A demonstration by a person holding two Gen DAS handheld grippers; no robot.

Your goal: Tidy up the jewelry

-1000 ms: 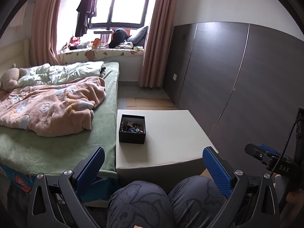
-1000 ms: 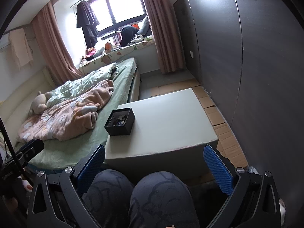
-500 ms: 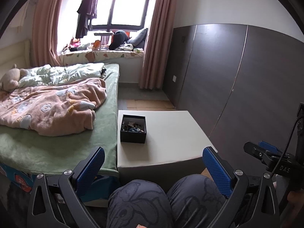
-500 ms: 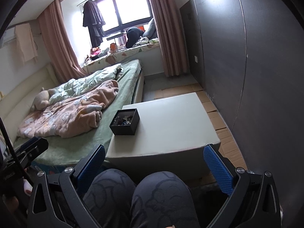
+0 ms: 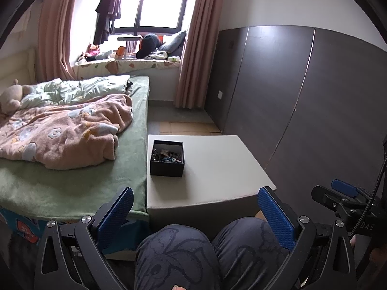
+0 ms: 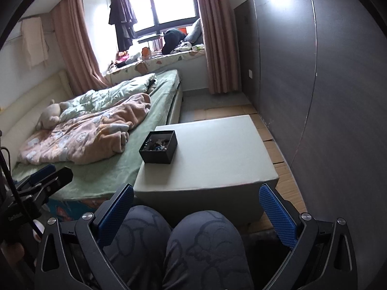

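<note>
Jewelry [image 5: 167,156] sits in a jumbled pile of beads and small bits inside a small square black box with no lid [image 5: 167,168], and that box is parked on the left part of the pale grey-white cube-shaped ottoman [image 5: 217,169] right in front of my knees [image 5: 208,253]. From the right wrist view the same box [image 6: 158,153] sits toward the ottoman's [image 6: 217,149] left edge, the side next to the bed with the green sheet [image 6: 116,166].

My left gripper [image 5: 196,215] has its blue textured pads [image 5: 116,213] spread wide apart, holding nothing, hanging above my lap and well short of the box. Same deal for my right gripper [image 6: 197,213]: blue pads [image 6: 277,218] wide apart, nothing between them, also low over my patterned dark grey trousers. Each one pokes into the other's camera at the frame edge (black bracket, a bit of blue, cable trailing off).

Rest of the room: a crumpled pink fleece blanket with flower patches [image 5: 63,130] on the bed, a pale green duvet [image 5: 72,89] behind it, a beige plush toy [image 5: 11,96] at the headboard end. Pink curtains [image 5: 193,43] frame a bright window [image 5: 150,7] with dark clothes hanging [image 5: 108,7] in front of it. Dark grey wall panels [image 5: 302,96] run along the right.
</note>
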